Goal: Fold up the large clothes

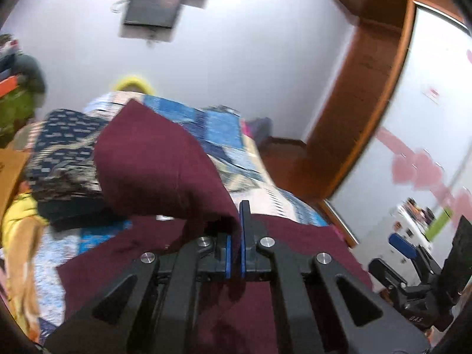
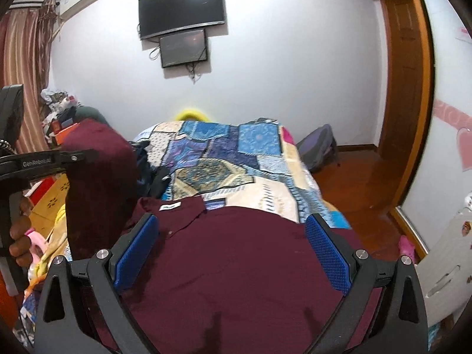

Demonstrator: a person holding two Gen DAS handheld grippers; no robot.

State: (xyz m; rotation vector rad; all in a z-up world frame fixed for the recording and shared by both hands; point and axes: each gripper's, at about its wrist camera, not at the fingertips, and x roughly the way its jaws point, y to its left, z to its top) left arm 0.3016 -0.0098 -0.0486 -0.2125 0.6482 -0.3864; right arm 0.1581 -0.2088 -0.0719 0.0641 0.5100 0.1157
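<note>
- Maroon shirt [image 2: 236, 265] lies on the bed [image 2: 236, 159], collar away from the camera.
- Left gripper [image 1: 239, 236]: fingers clenched on a lifted shirt edge.
- Right gripper [image 2: 233, 253]: fingers released, hovering over the shirt body.
- Recommended: carry the lifted edge straight across, keeping the fabric taut.
- Clothes pile [image 1: 65, 159] crowds the left; right bed edge is near.

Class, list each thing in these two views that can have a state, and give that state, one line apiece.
left gripper: shut on maroon shirt, lifting a flap.
right gripper: open, above the shirt, holding nothing.
maroon shirt: spread on the bed, collar away from the camera, one side raised.
patchwork bedspread: laid flat on the bed.
wall television: off, dark screen.
</note>
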